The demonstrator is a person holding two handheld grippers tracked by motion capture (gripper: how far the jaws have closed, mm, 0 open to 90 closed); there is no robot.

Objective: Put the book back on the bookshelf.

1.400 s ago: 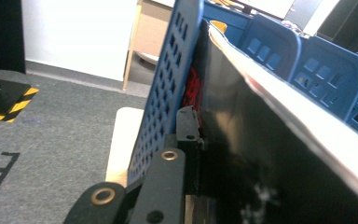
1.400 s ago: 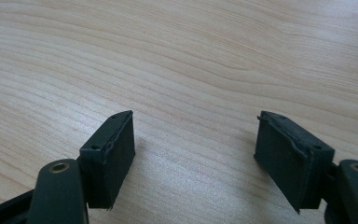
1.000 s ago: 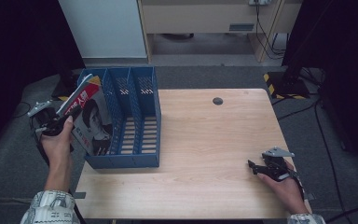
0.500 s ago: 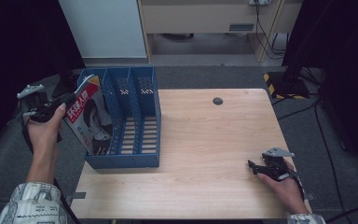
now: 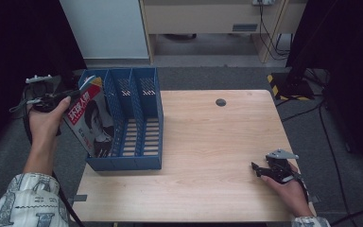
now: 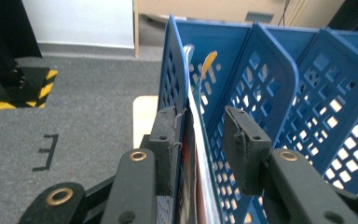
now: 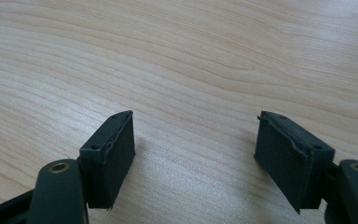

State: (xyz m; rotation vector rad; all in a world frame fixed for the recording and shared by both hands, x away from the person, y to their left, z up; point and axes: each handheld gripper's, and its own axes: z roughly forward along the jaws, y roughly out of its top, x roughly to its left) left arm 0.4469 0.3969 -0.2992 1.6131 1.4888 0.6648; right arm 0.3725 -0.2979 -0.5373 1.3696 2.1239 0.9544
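Since a second ago the left hand has lifted and drawn back to the left of the blue file rack, and the left gripper has just been opening its jaws. The magazine now stands in the rack's leftmost slot instead of hanging tilted above it.

In the left gripper view the magazine's top edge runs between the two black jaws. It lies against the left-hand pad, while the right-hand pad stands clear of it, so the grip looks let go rather than clamped. The magazine's long axis runs from the near end of the slot toward the far end, and it leans a little to the left against the rack's outer wall. The left hand is by far the nearer one, just beside the magazine's upper far corner; to come free it only has to pull straight back off that edge.

The cover is red at the top with white lettering and a dark portrait below.

Far to the right, the right gripper rests on the near right of the wooden table, jaws apart and empty.
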